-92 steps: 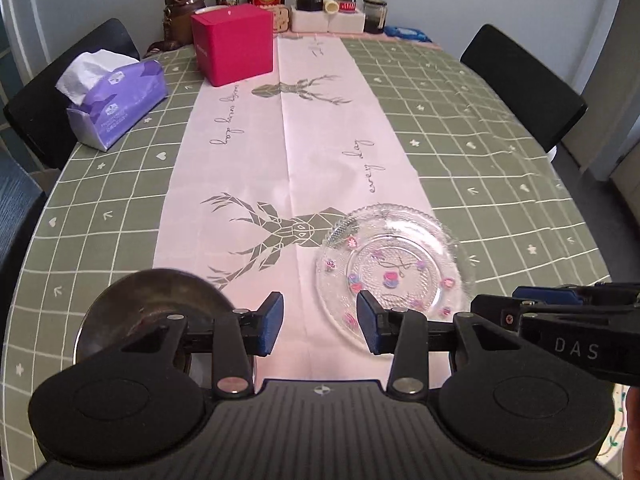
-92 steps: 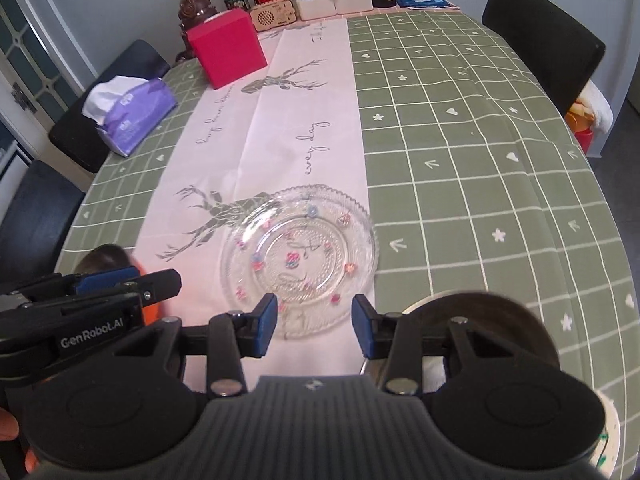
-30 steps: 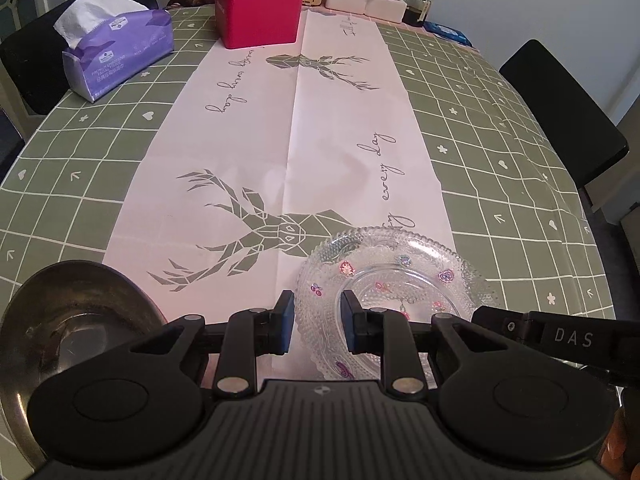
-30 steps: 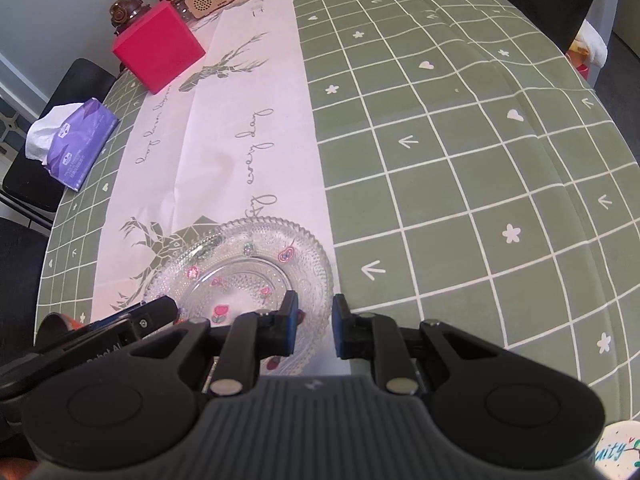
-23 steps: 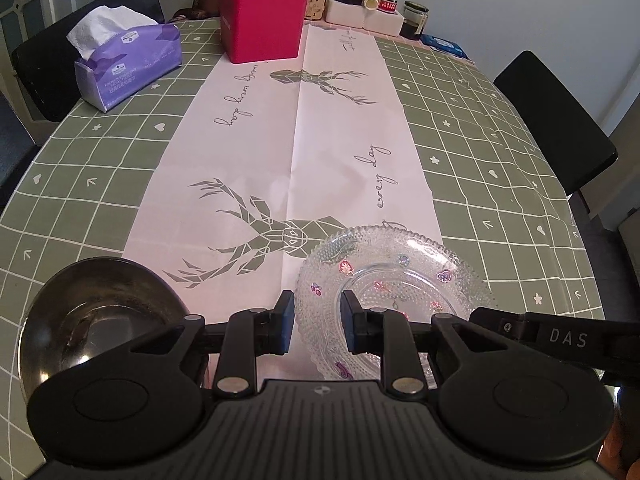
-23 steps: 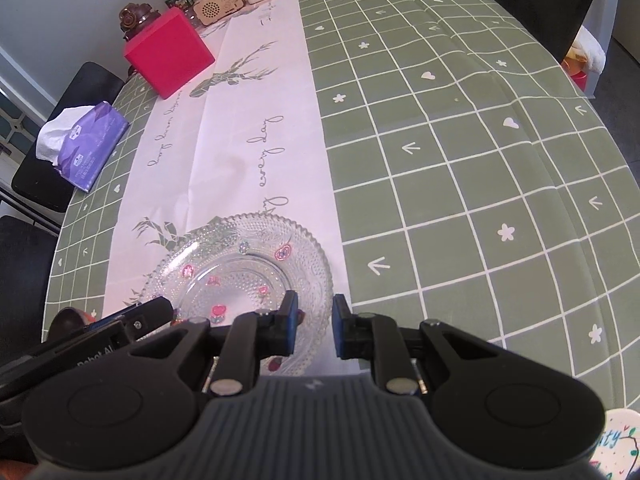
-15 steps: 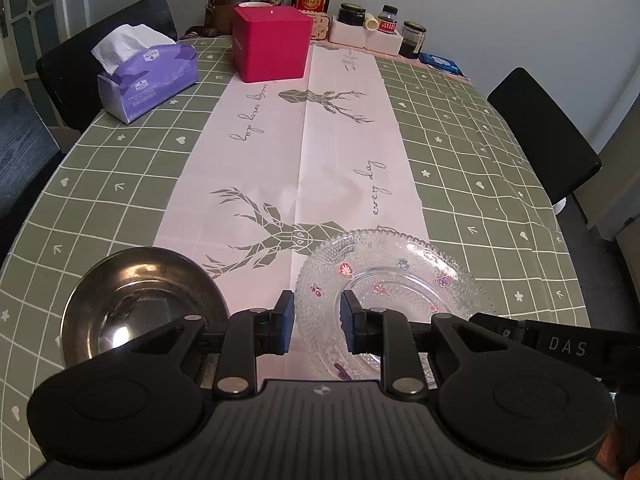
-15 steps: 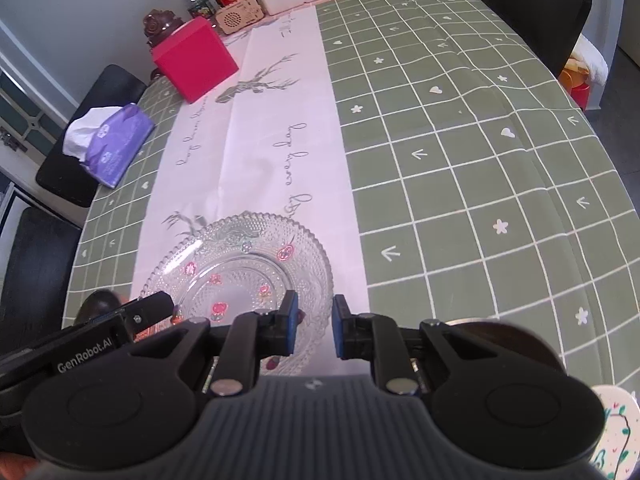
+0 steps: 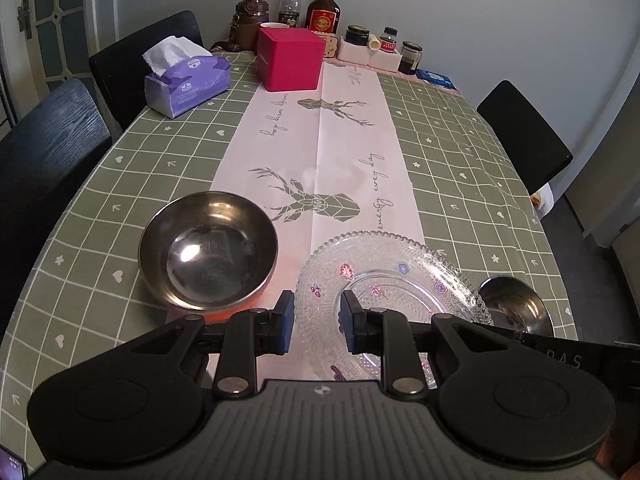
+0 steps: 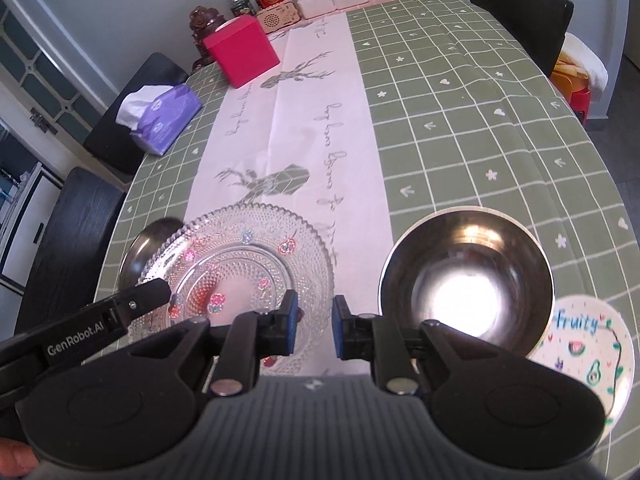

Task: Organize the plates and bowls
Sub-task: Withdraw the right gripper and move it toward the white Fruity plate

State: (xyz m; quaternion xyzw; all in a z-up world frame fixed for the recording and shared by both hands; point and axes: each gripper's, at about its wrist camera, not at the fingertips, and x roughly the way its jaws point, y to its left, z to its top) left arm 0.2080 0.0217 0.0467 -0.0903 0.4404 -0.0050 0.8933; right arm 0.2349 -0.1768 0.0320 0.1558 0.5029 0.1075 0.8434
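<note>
A clear glass plate [image 9: 400, 272] with small coloured flowers hangs over the pink runner, held from both sides. My left gripper [image 9: 316, 320] is shut on its left rim. My right gripper [image 10: 315, 326] is shut on its right rim [image 10: 320, 264]. One steel bowl [image 9: 208, 252] stands on the green cloth left of the plate. A second steel bowl [image 10: 466, 284] stands to the plate's right. Beside that bowl lies a white plate [image 10: 588, 352] with fruit drawings, at the table's near right edge. Each gripper's body shows in the other view at the plate's opposite side.
A red box [image 9: 290, 60], a purple tissue box [image 9: 186, 80] and several bottles and jars [image 9: 324, 12] stand at the far end. Black chairs [image 9: 524, 136] flank the table on both sides. The pink runner [image 9: 320, 152] lies down the table's centre.
Both grippers, open three seconds ago, closed on the plate's rim. Over the last second they rose and drew back with it, bringing both steel bowls and the white plate into view.
</note>
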